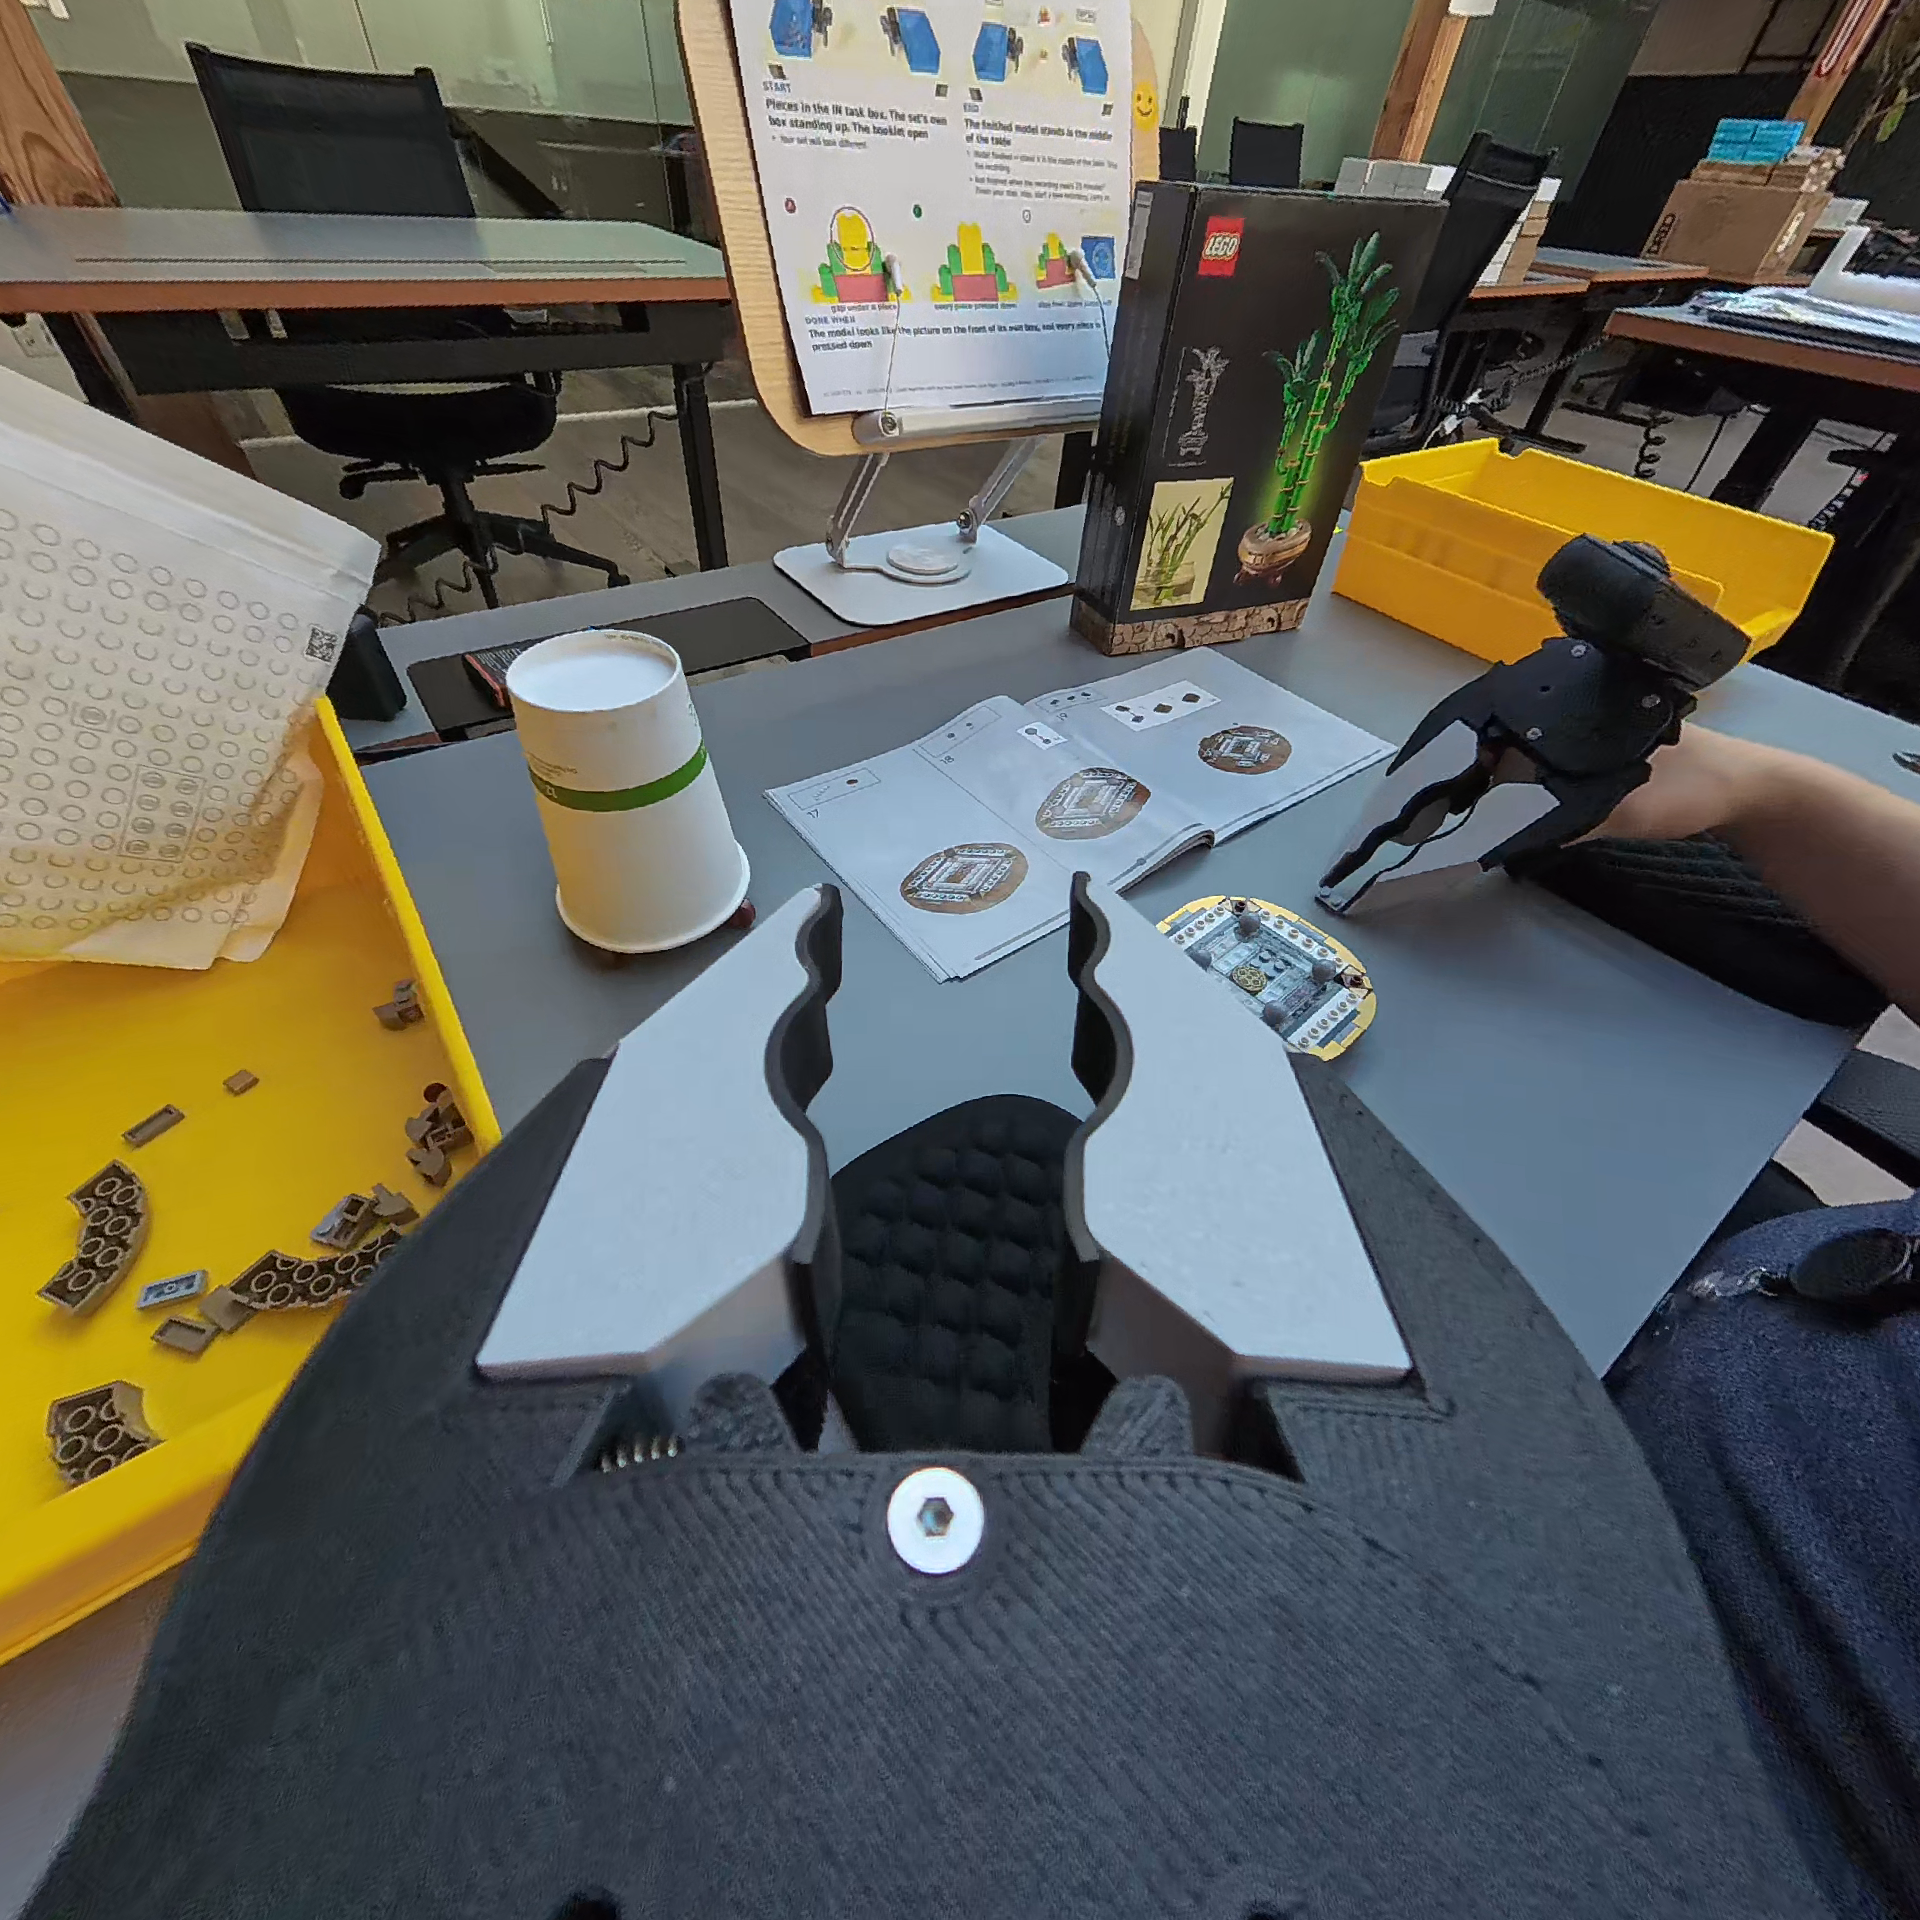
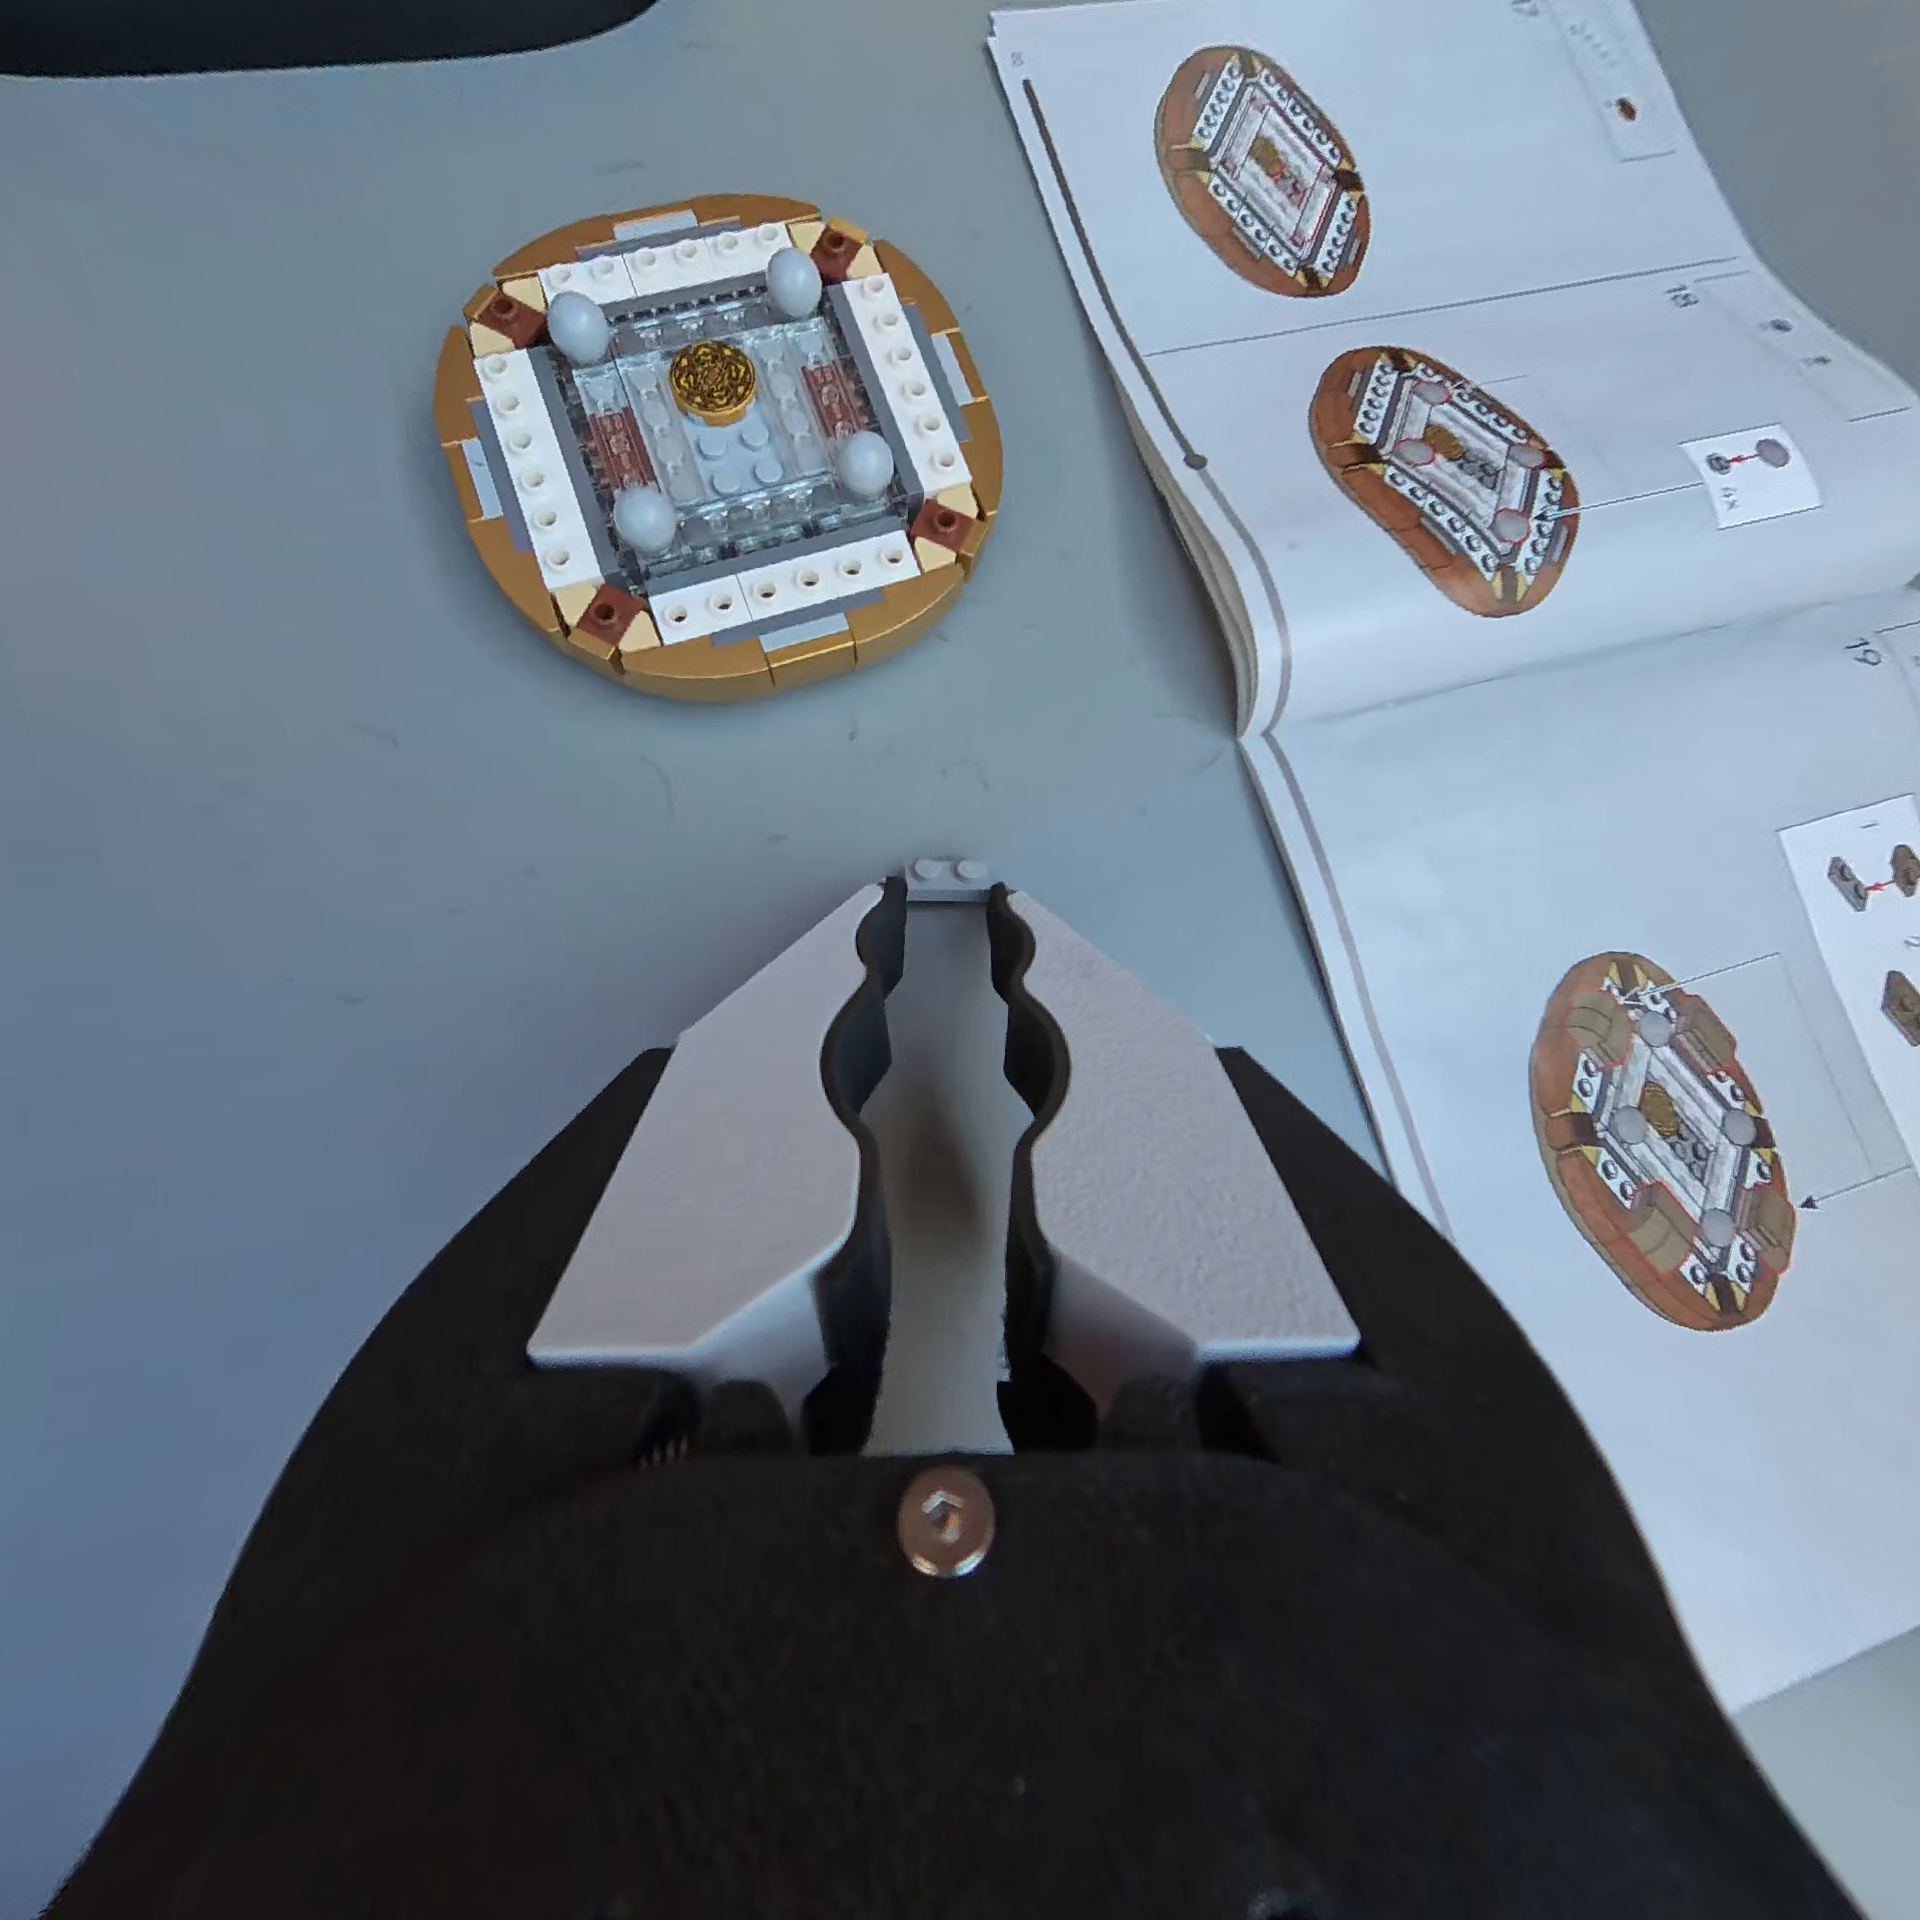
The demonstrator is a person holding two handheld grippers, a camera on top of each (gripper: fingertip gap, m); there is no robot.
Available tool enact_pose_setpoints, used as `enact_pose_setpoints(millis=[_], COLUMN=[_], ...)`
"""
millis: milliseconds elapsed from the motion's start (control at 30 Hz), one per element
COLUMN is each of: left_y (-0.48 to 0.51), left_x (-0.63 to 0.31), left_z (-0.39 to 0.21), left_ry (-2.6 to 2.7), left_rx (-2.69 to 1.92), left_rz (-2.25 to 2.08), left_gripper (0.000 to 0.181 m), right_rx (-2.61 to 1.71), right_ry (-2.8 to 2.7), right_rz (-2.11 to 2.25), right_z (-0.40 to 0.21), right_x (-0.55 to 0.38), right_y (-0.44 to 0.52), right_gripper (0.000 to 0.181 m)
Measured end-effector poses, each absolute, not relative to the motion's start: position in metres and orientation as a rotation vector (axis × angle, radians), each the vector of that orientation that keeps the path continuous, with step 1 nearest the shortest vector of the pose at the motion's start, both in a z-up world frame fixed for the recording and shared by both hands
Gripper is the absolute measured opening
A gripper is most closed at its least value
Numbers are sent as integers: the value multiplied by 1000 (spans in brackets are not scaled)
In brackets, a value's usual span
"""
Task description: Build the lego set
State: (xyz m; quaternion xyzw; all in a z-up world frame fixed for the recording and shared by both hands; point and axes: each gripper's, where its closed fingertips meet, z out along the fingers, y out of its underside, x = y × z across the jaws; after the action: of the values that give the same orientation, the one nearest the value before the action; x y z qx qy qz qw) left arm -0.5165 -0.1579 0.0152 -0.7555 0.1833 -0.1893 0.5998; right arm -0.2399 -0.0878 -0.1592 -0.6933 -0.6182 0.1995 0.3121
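A round gold-rimmed Lego base (image 2: 717, 447) with white bricks, grey domes and a gold centre tile lies on the grey table; it also shows in the left wrist view (image 1: 1270, 975). My right gripper (image 2: 943, 891) is shut on a small light-grey two-stud plate (image 2: 945, 879), held just short of the base. In the left wrist view the right gripper (image 1: 1351, 896) rests its tips on the table beside the base. My left gripper (image 1: 954, 914) is open and empty above the table. The open instruction booklet (image 1: 1070, 800) lies behind the base, also seen in the right wrist view (image 2: 1507, 665).
A yellow bin (image 1: 208, 1143) at left holds several loose brown pieces and a white parts bag (image 1: 145, 686). An upturned white paper cup (image 1: 634, 790) stands near it. The set's box (image 1: 1236, 416), a sheet on a stand (image 1: 935, 197) and a second yellow bin (image 1: 1538, 530) stand at the back.
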Motion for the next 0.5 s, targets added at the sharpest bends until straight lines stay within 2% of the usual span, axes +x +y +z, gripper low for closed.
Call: enact_pose_setpoints(millis=[33, 500], left_y=[-158, -155], left_x=[-518, -536], left_z=[14, 12], left_ry=[422, 391], left_rx=[-1753, -1756], left_rz=[-435, -432], left_gripper=[42, 42], right_rx=[-1847, -1864], right_ry=[-1629, -1612], right_rz=[531, 552], right_z=[-160, -160], right_x=[-239, -237], right_y=[-88, -90], right_gripper=[15, 21])
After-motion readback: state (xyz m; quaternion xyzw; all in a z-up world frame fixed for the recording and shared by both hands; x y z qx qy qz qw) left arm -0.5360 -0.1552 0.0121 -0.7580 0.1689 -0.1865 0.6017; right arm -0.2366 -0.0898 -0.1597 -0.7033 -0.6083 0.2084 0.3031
